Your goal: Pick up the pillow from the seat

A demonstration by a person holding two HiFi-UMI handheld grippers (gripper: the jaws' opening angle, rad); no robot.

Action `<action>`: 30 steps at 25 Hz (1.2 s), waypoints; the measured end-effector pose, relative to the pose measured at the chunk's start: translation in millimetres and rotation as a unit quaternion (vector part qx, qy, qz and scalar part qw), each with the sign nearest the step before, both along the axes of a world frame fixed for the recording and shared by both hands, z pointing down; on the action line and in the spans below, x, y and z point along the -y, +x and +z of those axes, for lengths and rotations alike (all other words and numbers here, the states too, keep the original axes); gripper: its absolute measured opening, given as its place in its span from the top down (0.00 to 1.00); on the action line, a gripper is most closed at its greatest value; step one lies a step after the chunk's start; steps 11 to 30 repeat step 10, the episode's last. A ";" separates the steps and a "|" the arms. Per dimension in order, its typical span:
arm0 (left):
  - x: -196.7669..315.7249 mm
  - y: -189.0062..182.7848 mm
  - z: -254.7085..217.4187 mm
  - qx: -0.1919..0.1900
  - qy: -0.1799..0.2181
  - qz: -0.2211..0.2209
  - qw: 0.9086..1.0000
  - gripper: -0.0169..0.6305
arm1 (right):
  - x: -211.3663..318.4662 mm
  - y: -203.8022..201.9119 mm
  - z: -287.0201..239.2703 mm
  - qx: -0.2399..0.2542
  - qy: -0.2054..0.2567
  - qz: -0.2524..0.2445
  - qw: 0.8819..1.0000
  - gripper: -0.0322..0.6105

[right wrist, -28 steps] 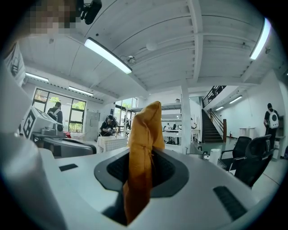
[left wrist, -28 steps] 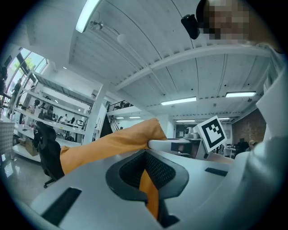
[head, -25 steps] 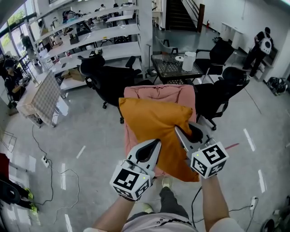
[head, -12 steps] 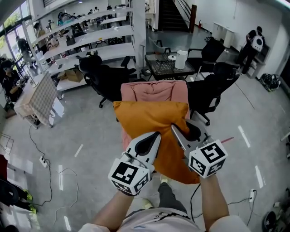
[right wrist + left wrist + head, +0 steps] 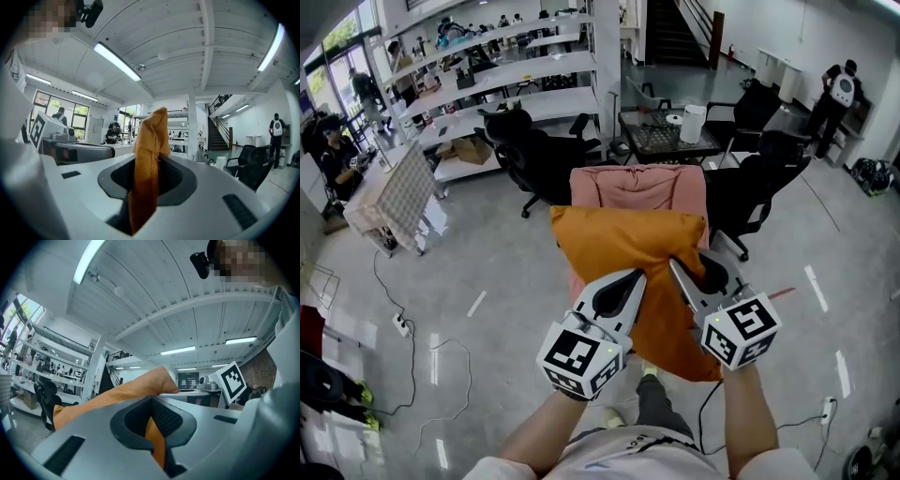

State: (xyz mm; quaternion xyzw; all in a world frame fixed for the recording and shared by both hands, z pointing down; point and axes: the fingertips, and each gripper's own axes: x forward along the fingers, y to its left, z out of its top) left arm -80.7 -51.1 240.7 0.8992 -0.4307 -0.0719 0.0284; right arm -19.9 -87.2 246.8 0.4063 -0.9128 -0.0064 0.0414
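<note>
**A:** The grey floor (image 5: 487,281) of this big workshop is spreading out all round, with shelves (image 5: 497,80) running along the far left and black office chairs (image 5: 534,155) crowding the pink seat (image 5: 637,187). Where is the pillow (image 5: 623,248) lying?

**B:** It isn't lying. It is hanging in front of the pink seat, with its top edge stretching across the backrest and its near corner drooping toward the person's legs. Both tools are gripping it low down. The left hand-held gripper (image 5: 623,286) is pinching a fold of orange cloth between nearly closed jaws, and the right hand-held gripper (image 5: 686,281) is clamping a thicker bunch just to the right.

**A:** So what is making the lift go well?

**B:** I'd say it is raising both hands together and level. The two grips are sitting close to each other near the bottom edge, so most of the pillow is flopping above and beyond them. Tilting one side risks swinging that bulk against the backrest. I'd also be holding the squeeze firm, since only cloth, not stuffing, seems to be caught on the left.
</note>
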 end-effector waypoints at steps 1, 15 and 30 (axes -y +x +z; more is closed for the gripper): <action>0.2 -0.7 1.1 0.000 -0.001 -0.001 1.000 0.96 | 0.2 -0.9 0.6 0.000 0.000 0.000 1.000 0.78; 12.9 -2.6 3.5 0.004 -0.006 -0.010 1.000 0.96 | 12.3 -0.3 1.8 -0.007 0.002 0.000 1.000 0.78; 12.9 -2.6 3.5 0.004 -0.006 -0.010 1.000 0.96 | 12.3 -0.3 1.8 -0.007 0.002 0.000 1.000 0.78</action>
